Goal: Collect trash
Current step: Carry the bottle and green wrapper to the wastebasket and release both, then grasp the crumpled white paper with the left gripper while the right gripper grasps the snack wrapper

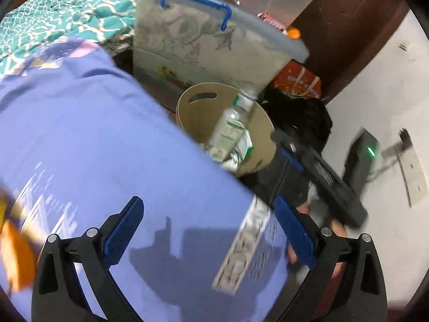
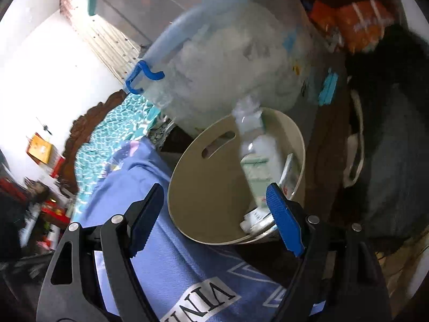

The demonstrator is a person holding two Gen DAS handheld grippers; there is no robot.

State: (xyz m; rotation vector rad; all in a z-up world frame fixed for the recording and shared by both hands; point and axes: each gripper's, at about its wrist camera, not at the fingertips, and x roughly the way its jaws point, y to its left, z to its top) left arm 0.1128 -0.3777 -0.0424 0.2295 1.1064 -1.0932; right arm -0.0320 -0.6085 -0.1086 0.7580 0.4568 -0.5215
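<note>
The bottle [image 2: 254, 158] stands slanted in the bin [image 2: 203, 204], neck up and away, just ahead of the right gripper [image 2: 214, 217], whose fingers are spread and empty, like the farther left gripper [image 1: 209, 230].

Left gripper [image 1: 209, 230] and right gripper [image 2: 214, 217]: black angular plastic arms, round silver screws, ribbed blue finger pads [image 2: 284, 220].

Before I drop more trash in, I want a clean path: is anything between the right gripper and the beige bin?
Nothing visible does. The right gripper, jaws open, faces the beige bin; a plastic bottle already stands inside.
</note>
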